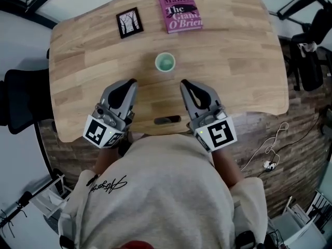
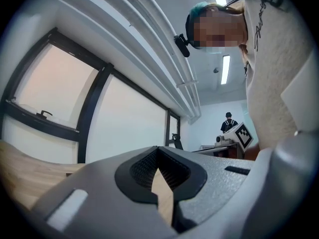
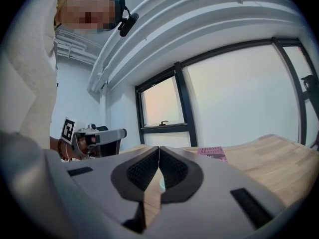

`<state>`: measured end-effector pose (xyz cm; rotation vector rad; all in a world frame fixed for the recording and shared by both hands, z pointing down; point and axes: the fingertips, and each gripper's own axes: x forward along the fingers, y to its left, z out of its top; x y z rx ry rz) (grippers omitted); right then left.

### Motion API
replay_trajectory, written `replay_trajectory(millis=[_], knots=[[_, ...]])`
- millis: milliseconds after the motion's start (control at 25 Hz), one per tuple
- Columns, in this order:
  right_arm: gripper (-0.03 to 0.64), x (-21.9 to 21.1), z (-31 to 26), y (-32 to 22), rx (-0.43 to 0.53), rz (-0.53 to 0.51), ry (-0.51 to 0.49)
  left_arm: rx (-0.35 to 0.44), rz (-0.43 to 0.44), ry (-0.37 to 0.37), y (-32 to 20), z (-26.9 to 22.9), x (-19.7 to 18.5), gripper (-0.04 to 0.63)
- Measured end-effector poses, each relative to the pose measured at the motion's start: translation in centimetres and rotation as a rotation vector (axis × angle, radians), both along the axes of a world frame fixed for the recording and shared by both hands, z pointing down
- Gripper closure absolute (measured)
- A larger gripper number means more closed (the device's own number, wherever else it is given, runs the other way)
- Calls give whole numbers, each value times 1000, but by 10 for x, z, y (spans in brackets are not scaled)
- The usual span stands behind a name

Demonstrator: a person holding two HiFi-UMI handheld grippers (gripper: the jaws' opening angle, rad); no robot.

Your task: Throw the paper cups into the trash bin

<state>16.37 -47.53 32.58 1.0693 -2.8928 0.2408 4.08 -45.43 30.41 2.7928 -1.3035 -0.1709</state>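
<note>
One paper cup with a pale green inside stands upright in the middle of the wooden table. My left gripper lies near the table's front edge, below and left of the cup, shut and empty. My right gripper lies below and right of the cup, also shut with nothing held. In the left gripper view the fingertips meet, with only table wood behind them. In the right gripper view the tips meet too, and a sliver of the cup shows through the gap below. I see no trash bin in any view.
A pink book and a small black framed picture lie at the table's far edge. A cable slot sits at the near edge. A black chair stands to the left; cables lie on the floor at right.
</note>
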Motion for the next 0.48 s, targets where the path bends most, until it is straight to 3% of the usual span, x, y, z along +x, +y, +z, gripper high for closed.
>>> replay_trajectory(millis=[480], knots=[[604, 7, 20, -10, -26, -158, 28, -16, -103, -14, 3, 5, 15, 592]])
